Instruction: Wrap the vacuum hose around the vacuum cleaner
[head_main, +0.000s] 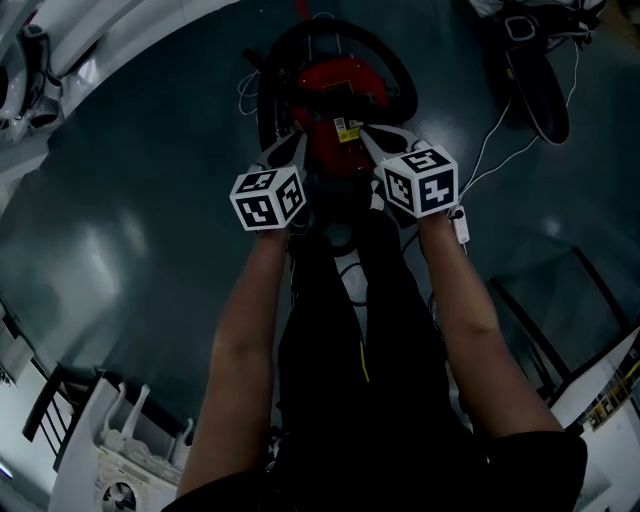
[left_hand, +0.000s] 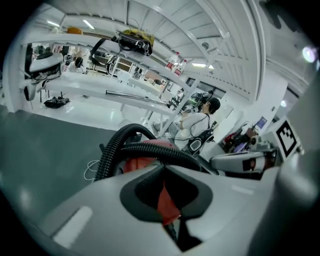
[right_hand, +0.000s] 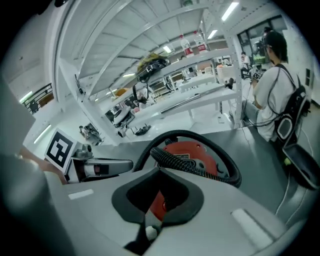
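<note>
A red vacuum cleaner (head_main: 337, 115) stands on the dark floor ahead of me, with its black ribbed hose (head_main: 392, 62) looped around the body. My left gripper (head_main: 292, 148) hovers over the vacuum's near left side and my right gripper (head_main: 372, 140) over its near right side, side by side. Both are shut, and I see nothing between their jaws. In the left gripper view the hose (left_hand: 131, 139) arches over the red body (left_hand: 150, 150) beyond the left gripper (left_hand: 163, 167). In the right gripper view the hose (right_hand: 200, 167) curls round the red top (right_hand: 192, 150) beyond the right gripper (right_hand: 159, 172).
A white cable (head_main: 500, 140) trails on the floor at the right, near a black object (head_main: 535, 80). A white rack (head_main: 130, 450) stands at lower left and a black frame (head_main: 560, 330) at right. A person with a backpack (right_hand: 272, 95) stands by white shelving (right_hand: 165, 65).
</note>
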